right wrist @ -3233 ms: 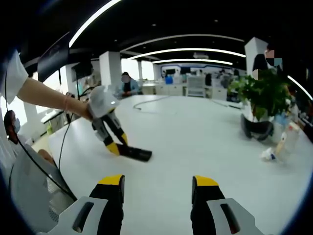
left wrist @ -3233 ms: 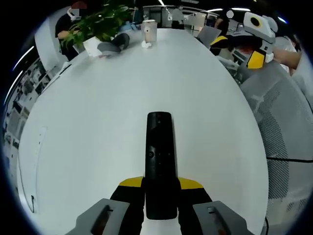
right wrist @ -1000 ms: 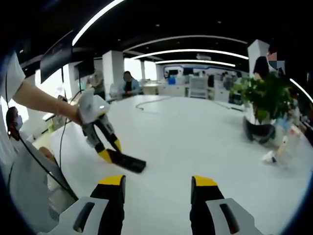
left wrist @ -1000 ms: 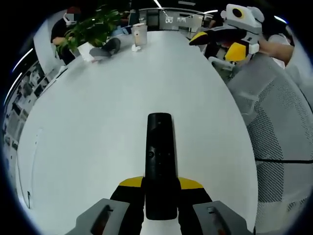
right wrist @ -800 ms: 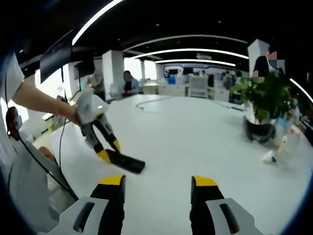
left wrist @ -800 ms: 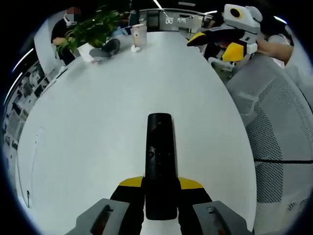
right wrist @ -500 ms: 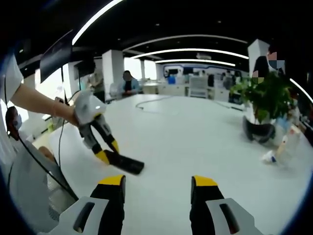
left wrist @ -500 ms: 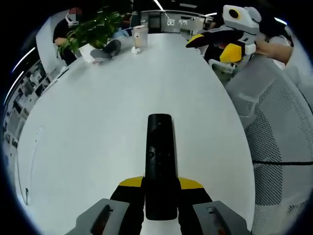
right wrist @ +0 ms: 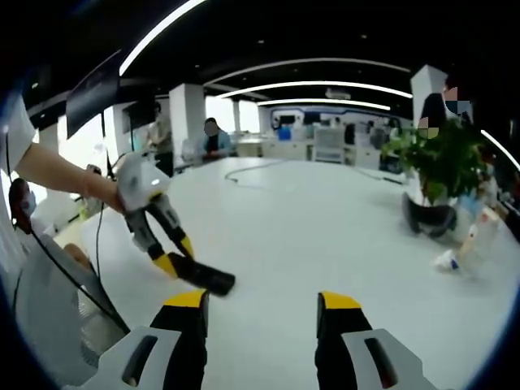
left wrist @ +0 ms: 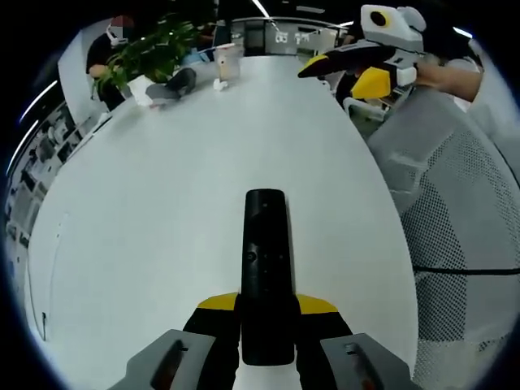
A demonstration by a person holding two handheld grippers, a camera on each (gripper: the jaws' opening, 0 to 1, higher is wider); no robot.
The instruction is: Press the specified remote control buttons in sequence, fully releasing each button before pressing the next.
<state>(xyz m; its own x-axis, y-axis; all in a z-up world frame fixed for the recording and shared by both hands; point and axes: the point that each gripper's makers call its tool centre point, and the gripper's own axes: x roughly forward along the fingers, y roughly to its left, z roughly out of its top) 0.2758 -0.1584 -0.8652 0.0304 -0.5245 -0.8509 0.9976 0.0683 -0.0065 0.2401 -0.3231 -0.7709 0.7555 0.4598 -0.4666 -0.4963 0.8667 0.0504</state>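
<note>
The left gripper point(left wrist: 266, 325) clamps the remote point(left wrist: 266, 260) between its jaws, steadying it for pressing, while the right gripper point(right wrist: 262, 313) hangs open, empty.

The remote control point(left wrist: 265, 268) was black on a white counter point(left wrist: 162, 203). Gripper fingers point(right wrist: 188, 305) had yellow tips; the plant point(right wrist: 443, 158) was green.

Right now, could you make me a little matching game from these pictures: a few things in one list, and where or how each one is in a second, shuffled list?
Things:
1. remote control
2. right gripper
3. potted plant
4. mesh chair

States or places:
A. open, holding nothing
B. beside the table's edge
C. clamped by the left gripper
D. at the far side of the white table

Pairs: 1-C, 2-A, 3-D, 4-B
</note>
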